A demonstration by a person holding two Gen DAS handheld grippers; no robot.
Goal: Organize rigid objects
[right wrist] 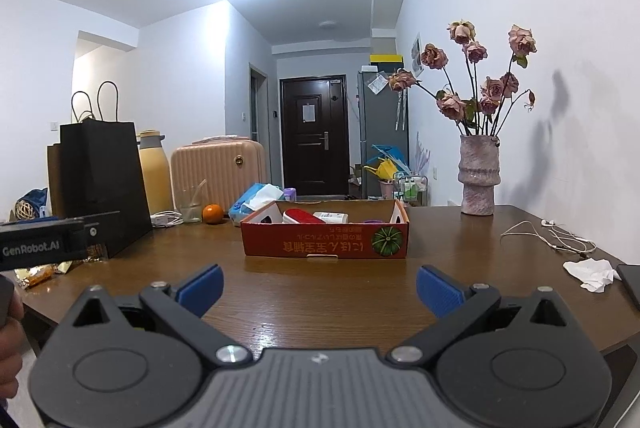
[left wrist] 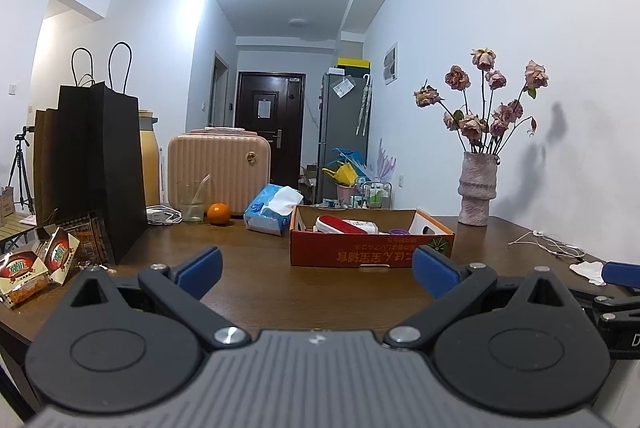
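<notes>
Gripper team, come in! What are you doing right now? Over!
Left hand-held gripper open, empty. Right hand-held gripper open, empty. Cardboard box ahead on table, items already inside. Nothing in the way.

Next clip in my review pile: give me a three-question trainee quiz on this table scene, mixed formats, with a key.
1. True or false: the left gripper is shut on an object.
2. Multiple choice: the orange sits closest to A) the vase, B) the drinking glass, C) the earphones.
3. Fill in: the cardboard box carries a picture of a green ____ on its front.

Key: 1 false, both it and the right gripper are open and empty; 2 B; 3 pumpkin.
</notes>
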